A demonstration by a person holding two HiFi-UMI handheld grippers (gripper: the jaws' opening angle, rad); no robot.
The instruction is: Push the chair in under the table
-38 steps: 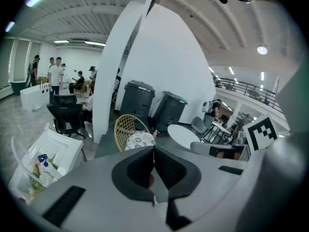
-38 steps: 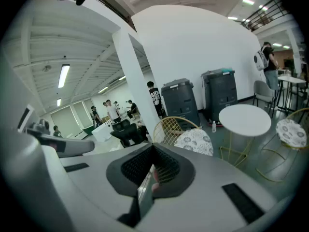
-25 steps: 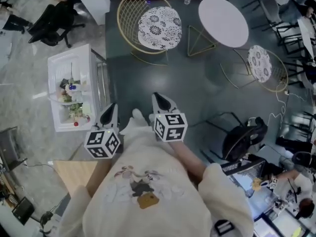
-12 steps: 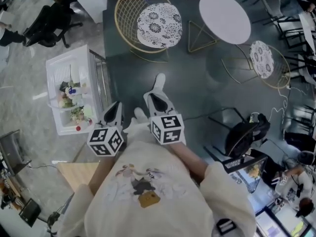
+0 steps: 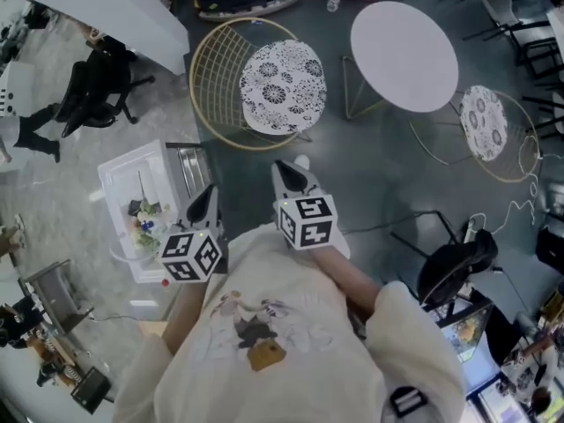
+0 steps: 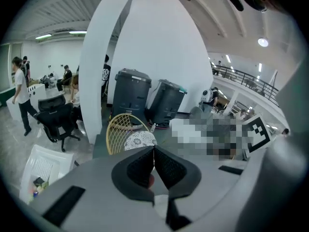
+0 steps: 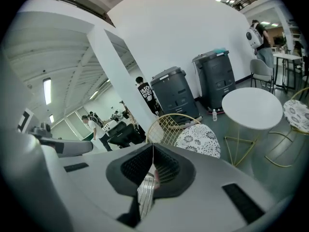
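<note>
Fingers of the left gripper (image 5: 204, 192) and of the right gripper (image 5: 284, 167) are pressed together, with nothing between them. Both grippers hang in the air, well apart from the chair (image 5: 216, 77), which stands ahead of them on the dark floor (image 5: 370, 166). The chair is beside the round counter (image 5: 404, 42), not under it, and its curved wire back is turned away from the counter.

I judge that the chair is light and stiff: thin gold wire with a patterned cushion (image 5: 284, 73) that may be loose. It should slide easily, but it can tip if it is pushed high. Closed fingers can slip through the wire gaps, so it is better to press on the thick rim of the back, one gripper on each side.
</note>
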